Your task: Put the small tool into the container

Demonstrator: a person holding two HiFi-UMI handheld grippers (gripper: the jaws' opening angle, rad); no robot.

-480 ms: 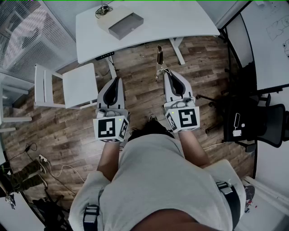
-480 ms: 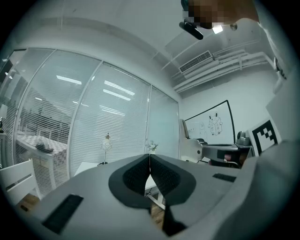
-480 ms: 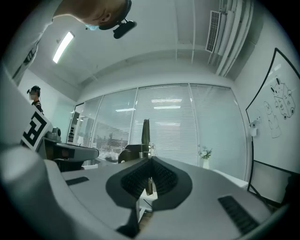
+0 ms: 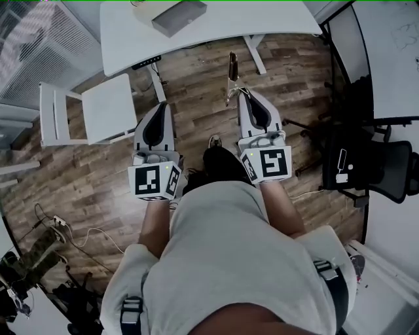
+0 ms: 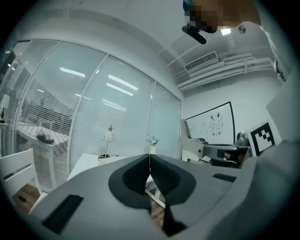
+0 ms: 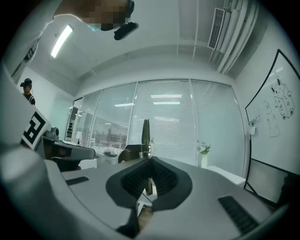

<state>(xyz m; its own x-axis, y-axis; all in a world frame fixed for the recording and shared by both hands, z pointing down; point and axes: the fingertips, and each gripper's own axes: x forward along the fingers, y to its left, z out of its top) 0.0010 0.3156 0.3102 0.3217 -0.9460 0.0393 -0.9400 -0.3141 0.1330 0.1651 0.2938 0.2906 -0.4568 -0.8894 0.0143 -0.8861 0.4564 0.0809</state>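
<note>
The white tabletop [image 4: 216, 33] carries the grey container [image 4: 180, 17] left of its middle, well apart from both tools. The left tool [image 4: 162, 106] is closed and empty. The right tool [image 4: 236, 93] clamps the slim metal implement [image 4: 232, 67] upright above the floor. It is pinched only at its lower end, so it could pivot or slip out on the way.

Floor [image 4: 196, 98]: brown wood planks, visible grain, low sheen. Table [image 4: 262, 19]: smooth white top, matt. Container [image 4: 180, 16]: plain grey, matt. Small tool [image 4: 232, 69]: dark brownish handle, shiny metal fitting. Left gripper [image 4: 160, 106] and right gripper [image 4: 238, 95]: pale grey matt plastic shells; pads [image 6: 139, 180] black, finely ribbed, rubbery-looking. Shirt [image 4: 229, 262]: light cloth.
</note>
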